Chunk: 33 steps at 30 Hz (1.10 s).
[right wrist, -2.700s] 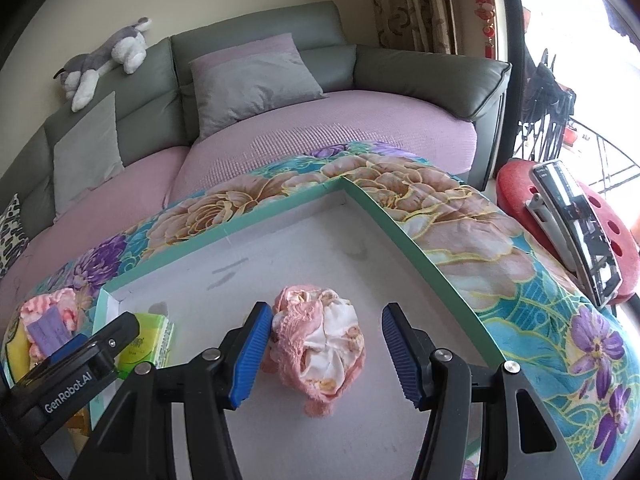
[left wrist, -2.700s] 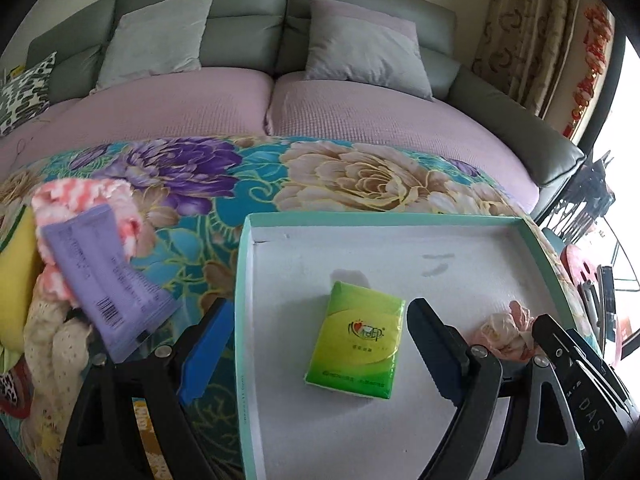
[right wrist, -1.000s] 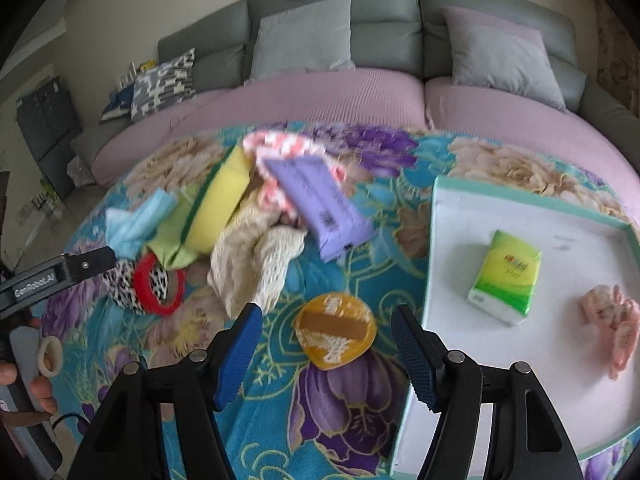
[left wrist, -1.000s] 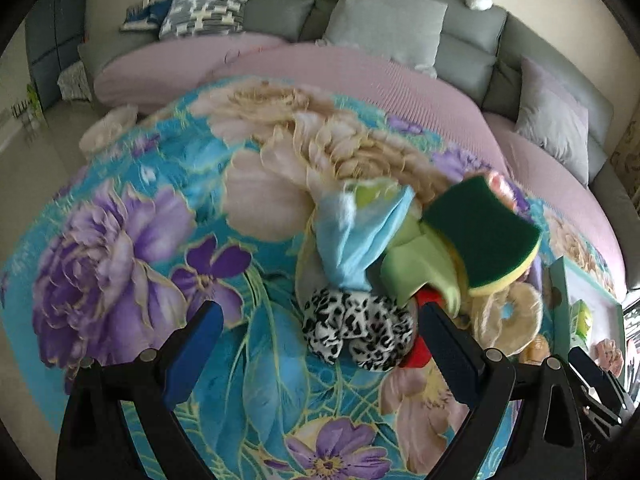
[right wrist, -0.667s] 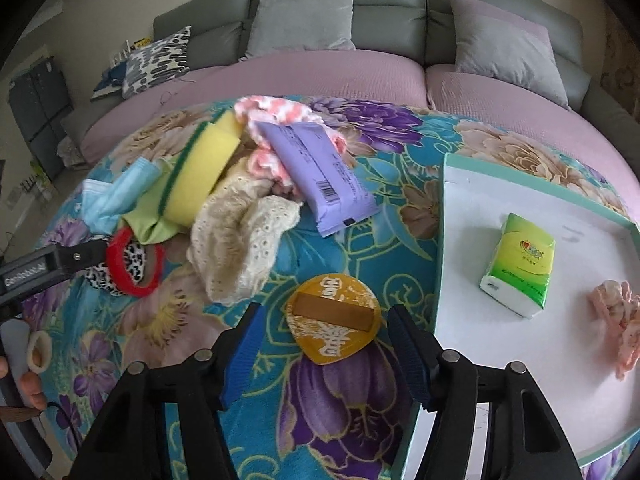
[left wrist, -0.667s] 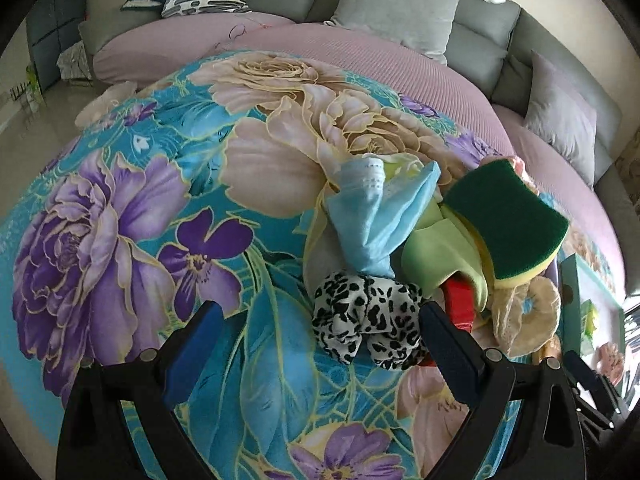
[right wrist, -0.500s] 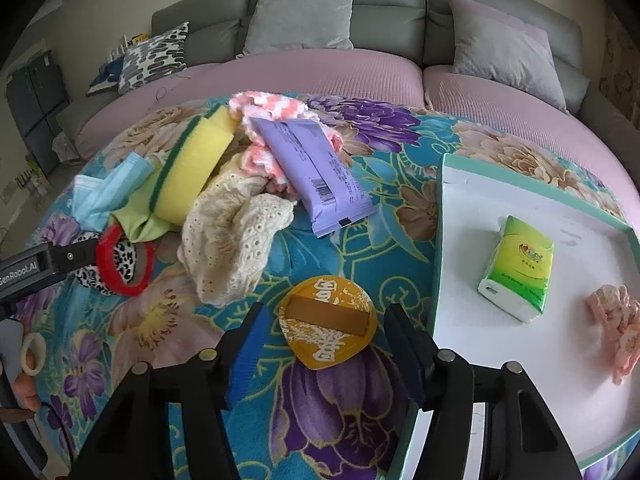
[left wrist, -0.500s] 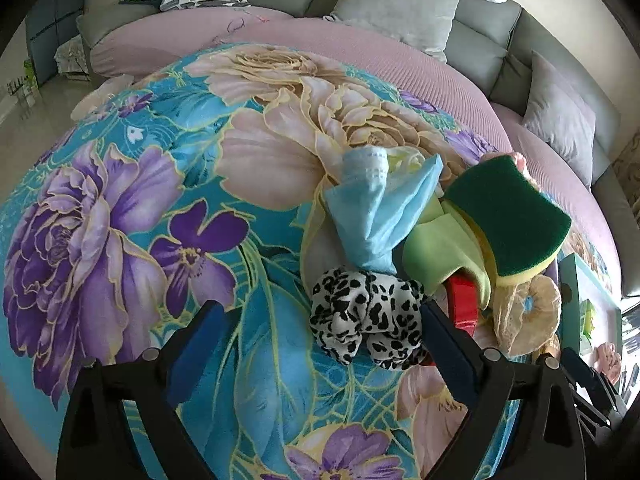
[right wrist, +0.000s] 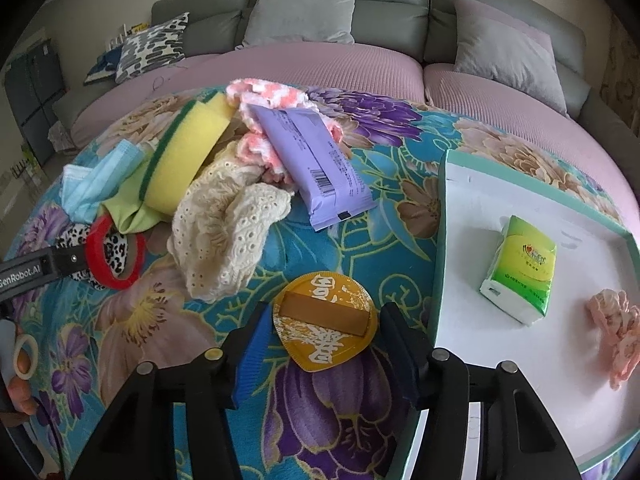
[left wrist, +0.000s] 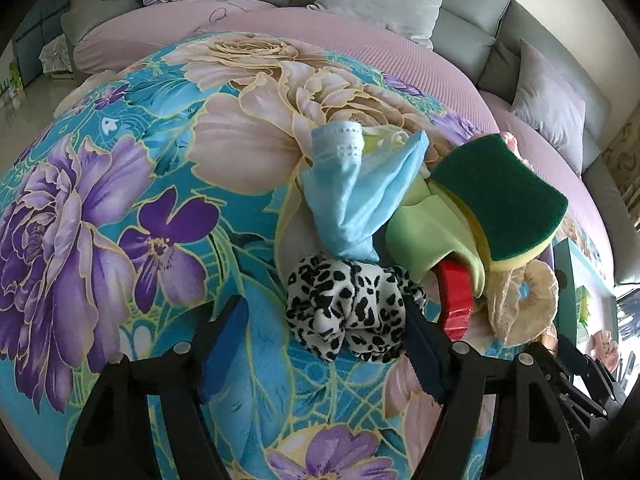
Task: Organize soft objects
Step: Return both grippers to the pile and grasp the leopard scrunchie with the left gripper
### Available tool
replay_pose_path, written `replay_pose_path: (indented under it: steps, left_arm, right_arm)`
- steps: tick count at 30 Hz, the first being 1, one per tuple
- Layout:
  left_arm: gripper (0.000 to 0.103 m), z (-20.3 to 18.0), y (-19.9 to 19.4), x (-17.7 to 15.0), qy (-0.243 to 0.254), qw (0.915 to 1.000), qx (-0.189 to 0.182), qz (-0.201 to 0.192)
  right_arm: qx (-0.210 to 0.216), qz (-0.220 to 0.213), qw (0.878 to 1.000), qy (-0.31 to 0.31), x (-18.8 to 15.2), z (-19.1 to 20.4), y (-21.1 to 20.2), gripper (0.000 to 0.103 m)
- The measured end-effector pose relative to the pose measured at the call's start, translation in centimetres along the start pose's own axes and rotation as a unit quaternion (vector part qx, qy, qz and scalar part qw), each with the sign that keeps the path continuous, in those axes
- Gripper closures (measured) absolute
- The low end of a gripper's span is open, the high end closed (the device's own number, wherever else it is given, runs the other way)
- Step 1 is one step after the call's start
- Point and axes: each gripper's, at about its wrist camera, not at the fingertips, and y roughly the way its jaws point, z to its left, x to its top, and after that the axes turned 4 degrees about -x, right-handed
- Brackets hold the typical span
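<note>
The left gripper (left wrist: 326, 334) is hanging with jaws wide around a spotted scrunchie (left wrist: 352, 312). The right gripper (right wrist: 322, 354) is gaping either side of a yellow pad (right wrist: 326, 326). Beyond are lying one red ring (right wrist: 114, 256), one cream cloth (right wrist: 224, 224), one sponge (right wrist: 186, 154), one face mask (left wrist: 352, 196) and one purple packet (right wrist: 310, 160). One tissue pack (right wrist: 520, 276) and one pink scrunchie (right wrist: 616, 330) are sitting in the tray (right wrist: 440, 240).

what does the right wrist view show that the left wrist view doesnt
Only the right wrist view shows the round orange fan between the open right gripper, and the purple wipes packet. Only the left wrist view shows the sponge's dark green scouring face and the open left gripper. Both show the leopard-print scrunchie, red tape ring, blue face mask and white tray.
</note>
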Motion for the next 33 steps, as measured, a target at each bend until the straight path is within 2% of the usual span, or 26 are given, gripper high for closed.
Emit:
replay_pose_path:
  steps: [3,9,17,28,33]
  left_arm:
    - [0.029,0.0,0.1,0.1,0.003,1.0,0.0,0.0]
    - [0.05,-0.4,0.0,0.2,0.011,0.9998,-0.019,0.001]
    - [0.07,-0.6,-0.9,0.2,0.017,0.9996,-0.023,-0.009]
    - [0.072,-2.0,-4.3,0.4,0.056,0.997,-0.018,-0.051]
    - [0.072,-2.9,-6.9,0.6,0.08,0.992,-0.009,-0.097]
  right_arm:
    - [-0.009,0.001,1.0,-0.012,-0.1,0.4,0.0,0.045]
    - [-0.015,0.005,1.0,-0.023,-0.2,0.8,0.2,0.048]
    - [-0.012,0.003,1.0,-0.021,-0.4,0.7,0.1,0.048]
    - [-0.004,-0.015,1.0,-0.002,0.0,-0.2,-0.8,0.049]
    - [0.002,-0.05,0.999,0.014,0.5,-1.0,-2.9,0.049]
